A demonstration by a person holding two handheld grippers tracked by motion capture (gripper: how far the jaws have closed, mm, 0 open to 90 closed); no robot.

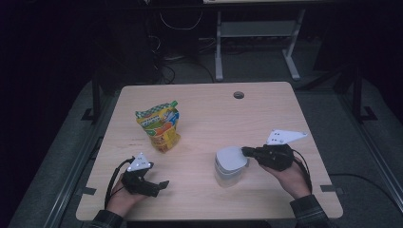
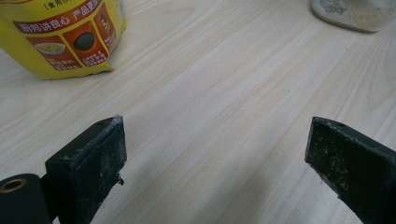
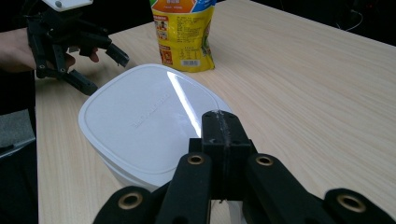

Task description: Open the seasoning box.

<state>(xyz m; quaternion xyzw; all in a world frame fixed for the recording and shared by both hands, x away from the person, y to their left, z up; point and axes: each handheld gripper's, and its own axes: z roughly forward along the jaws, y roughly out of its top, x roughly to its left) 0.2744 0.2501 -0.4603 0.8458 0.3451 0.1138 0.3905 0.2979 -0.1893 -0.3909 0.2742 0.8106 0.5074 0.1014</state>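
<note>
**Kid:** What's the left gripper (image 1: pixel 164 183) doing?

**Helper:** It rests low on the table (image 1: pixel 204 102), near the front edge. Its fingers (image 2: pixel 95 158) are spread wide apart, with nothing between them.

**Kid:** And that yellow bag (image 1: pixel 159 127)?

**Helper:** It stands a bit past the left gripper, well apart from it. Nobody touches it.

**Kid:** Where's the tub?

**Helper:** The clear tub (image 1: pixel 229 173) sits near the middle of the table, toward the right. It has little pale grains inside and a white lid (image 3: pixel 144 119) on top.

**Kid:** Is the right gripper (image 1: pixel 245 151) holding it?

**Helper:** Its fingers (image 3: pixel 223 135) are squeezed tight together, right at the edge of the lid. I think they pinch the lid's rim, but I can't see that for sure.

**Kid:** So how do you get the lid off nicely?

**Helper:** I'd guess, lift the edge up slowly, not fast. The tub looks light, so it might tip or slide and spill. The open left gripper could come over and hold the tub's side steady.
</note>
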